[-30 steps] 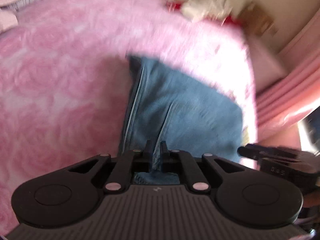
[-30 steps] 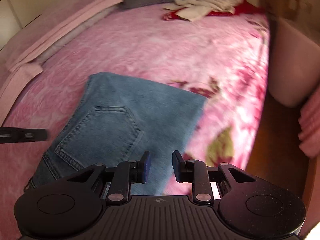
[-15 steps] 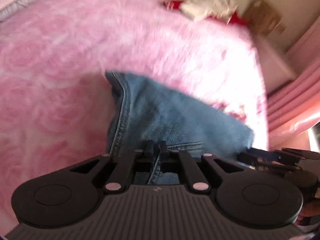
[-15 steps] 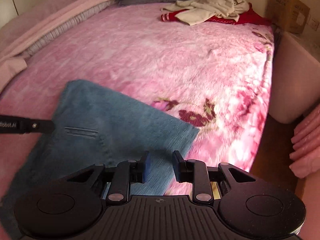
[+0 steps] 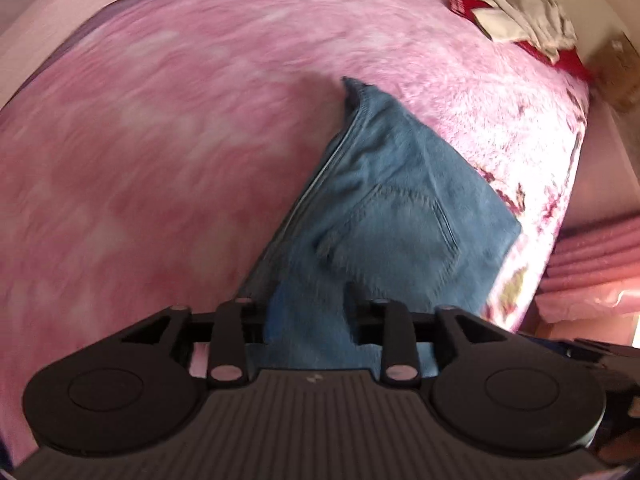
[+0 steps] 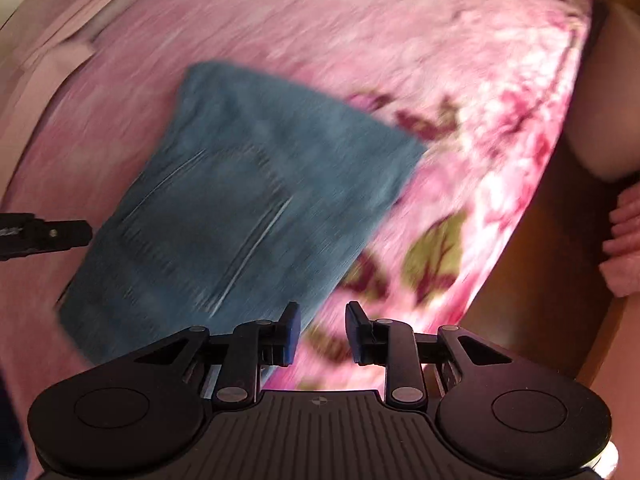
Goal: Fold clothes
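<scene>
The folded blue jeans (image 5: 396,216) lie on a pink floral bedspread (image 5: 160,160) near the bed's right edge, back pocket up. Denim fills the gap of the left gripper (image 5: 306,316), whose jaws are spread and seemingly not pinching it, though blur makes this uncertain. The right gripper (image 6: 319,330) hovers spread and empty at the jeans' near corner. Beyond lie white and red clothes (image 5: 520,20), a cardboard box (image 5: 618,68), and pink bedding (image 5: 596,256) beside the bed.

Blue denim jeans (image 5: 396,216), folded into a compact panel with a back pocket facing up, lie flat on the pink blanket (image 5: 160,160), near its floral-printed edge. Side seam visible; details blurred by motion.
</scene>
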`<action>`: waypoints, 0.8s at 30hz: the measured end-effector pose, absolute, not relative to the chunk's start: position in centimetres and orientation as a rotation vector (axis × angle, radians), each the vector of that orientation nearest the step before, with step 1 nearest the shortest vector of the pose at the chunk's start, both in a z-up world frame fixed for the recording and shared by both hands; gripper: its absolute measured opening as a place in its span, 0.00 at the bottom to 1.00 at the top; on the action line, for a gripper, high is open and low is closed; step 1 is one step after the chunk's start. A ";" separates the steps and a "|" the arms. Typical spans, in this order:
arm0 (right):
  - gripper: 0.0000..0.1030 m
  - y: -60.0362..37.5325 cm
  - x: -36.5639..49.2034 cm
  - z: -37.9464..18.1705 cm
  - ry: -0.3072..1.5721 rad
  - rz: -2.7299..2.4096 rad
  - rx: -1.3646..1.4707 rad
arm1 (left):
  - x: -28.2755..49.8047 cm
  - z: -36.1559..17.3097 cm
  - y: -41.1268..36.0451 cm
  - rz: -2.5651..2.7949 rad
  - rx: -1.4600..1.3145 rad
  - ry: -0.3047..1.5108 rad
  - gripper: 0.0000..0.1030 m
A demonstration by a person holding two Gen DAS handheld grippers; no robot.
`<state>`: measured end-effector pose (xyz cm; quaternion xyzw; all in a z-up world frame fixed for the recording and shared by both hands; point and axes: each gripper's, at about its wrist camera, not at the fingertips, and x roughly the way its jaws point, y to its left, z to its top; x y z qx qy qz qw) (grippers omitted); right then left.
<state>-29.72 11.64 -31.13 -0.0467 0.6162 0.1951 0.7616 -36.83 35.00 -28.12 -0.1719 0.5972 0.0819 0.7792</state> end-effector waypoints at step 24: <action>0.70 9.8 -32.7 -17.9 1.183 0.875 -0.364 | -49.4 -12.6 25.5 0.559 -0.476 1.051 0.46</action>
